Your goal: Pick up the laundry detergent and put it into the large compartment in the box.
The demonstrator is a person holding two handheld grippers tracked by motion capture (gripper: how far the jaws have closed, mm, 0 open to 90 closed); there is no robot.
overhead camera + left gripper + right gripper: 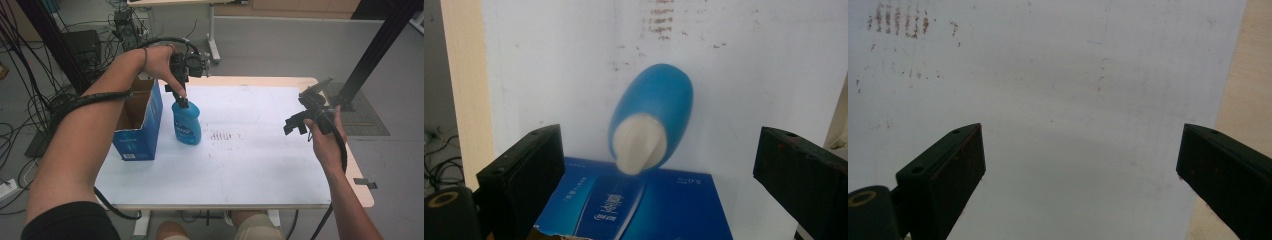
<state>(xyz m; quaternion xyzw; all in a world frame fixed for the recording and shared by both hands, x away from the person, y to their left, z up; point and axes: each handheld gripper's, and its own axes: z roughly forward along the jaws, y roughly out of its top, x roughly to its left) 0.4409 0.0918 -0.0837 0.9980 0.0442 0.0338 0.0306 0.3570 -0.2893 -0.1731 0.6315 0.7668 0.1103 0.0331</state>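
Note:
A blue bottle [186, 126] with a white cap stands upright on the white sheet [260, 160], just right of an open blue cardboard box [137, 135]. My left gripper [180, 98] hangs right above the bottle's top, pointing down. In the left gripper view the jaws are spread wide, with the bottle [664, 95] and its cap [641, 142] seen from above between them, untouched; my left gripper [659, 135] is open. My right gripper [295, 124] is held above the sheet's right side, open [1080, 129], with nothing between its jaws.
The box [634, 205] lies close under the left gripper, beside the bottle. Reddish-brown smudges [222, 135] mark the sheet's middle. The tan table edge [361, 192] shows past the sheet on the right. Cables and a black frame post [380, 45] stand around the table.

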